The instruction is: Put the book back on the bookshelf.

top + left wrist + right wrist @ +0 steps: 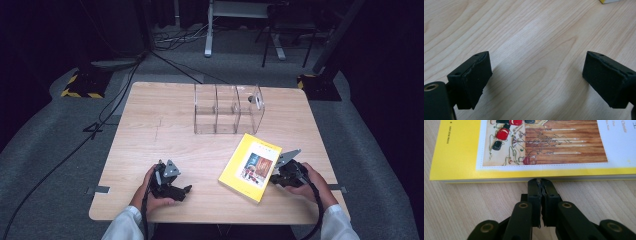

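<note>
The right hand-held gripper [541, 181] has its black jaws pressed together with nothing between them, tips at the page edge of the flat yellow paperback book [459, 152] with a picture on its cover. That book lies on the pale wooden worktop [160, 125], near a clear plastic three-compartment box [227, 110]. The left hand-held gripper [536, 75] rests open over bare wood, well apart from the book.

Yellow book [459, 152] cover reads, probably, "NEW STAR PRESS".
</note>
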The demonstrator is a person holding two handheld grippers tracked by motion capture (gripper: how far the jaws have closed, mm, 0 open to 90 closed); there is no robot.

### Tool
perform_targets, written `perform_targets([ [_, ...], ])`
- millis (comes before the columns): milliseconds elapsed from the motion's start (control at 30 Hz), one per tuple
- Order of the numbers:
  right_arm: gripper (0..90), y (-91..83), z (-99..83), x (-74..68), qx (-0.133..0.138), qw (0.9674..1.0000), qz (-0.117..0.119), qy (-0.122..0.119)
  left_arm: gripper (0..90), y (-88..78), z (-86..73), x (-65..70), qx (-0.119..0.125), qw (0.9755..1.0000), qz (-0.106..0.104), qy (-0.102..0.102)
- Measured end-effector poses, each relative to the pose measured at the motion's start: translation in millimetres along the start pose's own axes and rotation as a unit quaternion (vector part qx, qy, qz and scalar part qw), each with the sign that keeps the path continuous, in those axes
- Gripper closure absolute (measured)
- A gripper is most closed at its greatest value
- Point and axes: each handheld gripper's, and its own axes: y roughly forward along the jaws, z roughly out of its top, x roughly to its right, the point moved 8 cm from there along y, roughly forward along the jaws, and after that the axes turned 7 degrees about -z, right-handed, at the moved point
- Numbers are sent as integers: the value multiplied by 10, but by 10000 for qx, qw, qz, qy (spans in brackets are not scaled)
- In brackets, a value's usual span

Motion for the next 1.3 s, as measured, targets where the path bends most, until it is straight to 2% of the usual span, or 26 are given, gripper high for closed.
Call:
perform_targets([
  [200,900,-17,-32,-30,309,9991,231,168,93,122,105,158,-19,9997,-196,176],
  [267,900,-32,-36,-79,349,9986,386,119,93,160,138,216,-40,9993,-252,255],
  [367,900,-33,-44,-157,148,9990,420,47,93,210,178,292,-49,9990,-315,311],
  [467,900,-27,-13,-178,-30,9992,383,111,93,234,199,332,-57,9987,-357,362],
  [600,900,-20,14,-190,-119,9996,267,-2,93,236,202,336,-58,9986,-367,371],
  [733,900,-53,17,-170,261,9986,406,206,93,255,219,351,-55,9983,-401,407],
  [867,900,-160,75,-151,740,9954,469,390,96,312,273,414,-74,9977,-458,497],
  [967,900,-180,101,-168,830,9946,486,392,98,354,313,463,-91,9973,-496,538],
  [1033,900,-175,120,-191,898,9940,496,380,110,413,380,550,-127,9964,-555,623],
  [1100,900,-183,146,-204,1016,9925,539,404,179,453,439,624,-92,9952,-626,753],
  [1167,900,-201,176,-221,1124,9910,579,438,159,493,512,723,-46,9941,-678,849],
  [1200,900,-201,176,-221,1124,9910,579,438,168,493,512,723,-46,9941,-678,849],
  [1233,900,-208,187,-226,1170,9904,586,447,168,507,587,791,40,9929,-713,947],
  [1300,900,-236,218,-242,1292,9886,618,464,161,521,706,884,219,9916,-792,1003],
])
